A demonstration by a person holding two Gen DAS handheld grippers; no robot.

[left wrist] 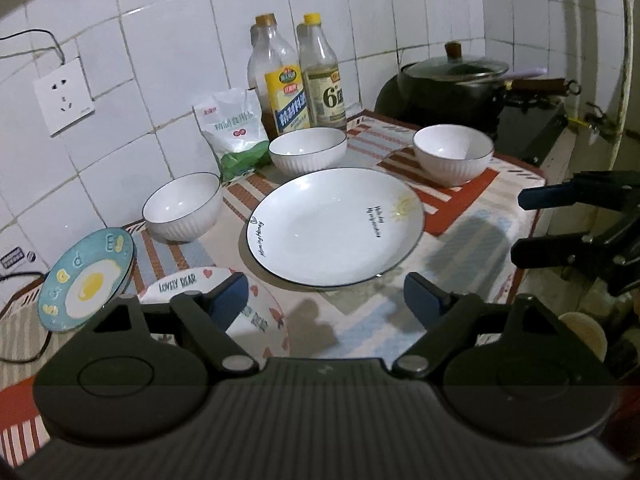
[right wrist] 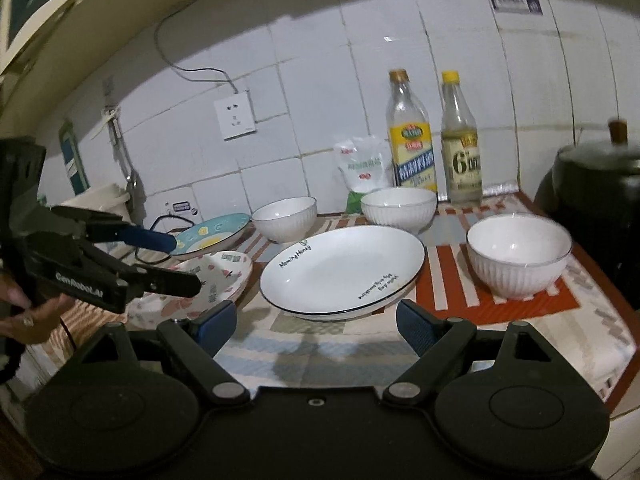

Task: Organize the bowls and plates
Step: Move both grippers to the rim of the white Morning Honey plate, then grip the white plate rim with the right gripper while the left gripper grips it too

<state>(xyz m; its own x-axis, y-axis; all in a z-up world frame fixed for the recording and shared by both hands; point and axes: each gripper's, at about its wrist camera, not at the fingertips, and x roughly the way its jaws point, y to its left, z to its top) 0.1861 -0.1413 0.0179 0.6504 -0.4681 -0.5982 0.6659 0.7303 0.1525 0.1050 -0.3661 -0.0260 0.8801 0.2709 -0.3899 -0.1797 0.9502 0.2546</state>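
White tiles back a counter [left wrist: 360, 320] spread with a striped cloth, and the crockery lies scattered over it. In the left wrist view the big white plate [left wrist: 336, 226] sits at the centre. Three white bowls ring it: one at 10 o'clock [left wrist: 182, 206], one at 12 o'clock [left wrist: 307, 150], one at 2 o'clock [left wrist: 453, 154]. A bear plate [left wrist: 256, 316] lies at 7 o'clock, with an egg plate [left wrist: 86, 280] tilted up at 9 o'clock, its rim apparently propped on something I cannot make out. Two bottles [left wrist: 302, 80] and a lidded pot [left wrist: 452, 80] stand behind, at 12 and 1 o'clock.

Risks, as I judge them: the egg plate could slide or clatter flat if the bear plate beside it is nudged. Glazed rims are slick, so a shallow pinch on a plate edge could let it swing out and chip. A reach for the far bowl passes close to the bottles and could tip one. The cloth may drag if a plate is pulled rather than lifted, shifting everything on it.

Left tongs [left wrist: 324, 300] are released, jaws spread wide, nothing between them; one finger overlaps the bear plate in view, contact uncertain. Right tongs [right wrist: 316, 322] are likewise wide apart and empty, hovering just short of the big plate's near rim.
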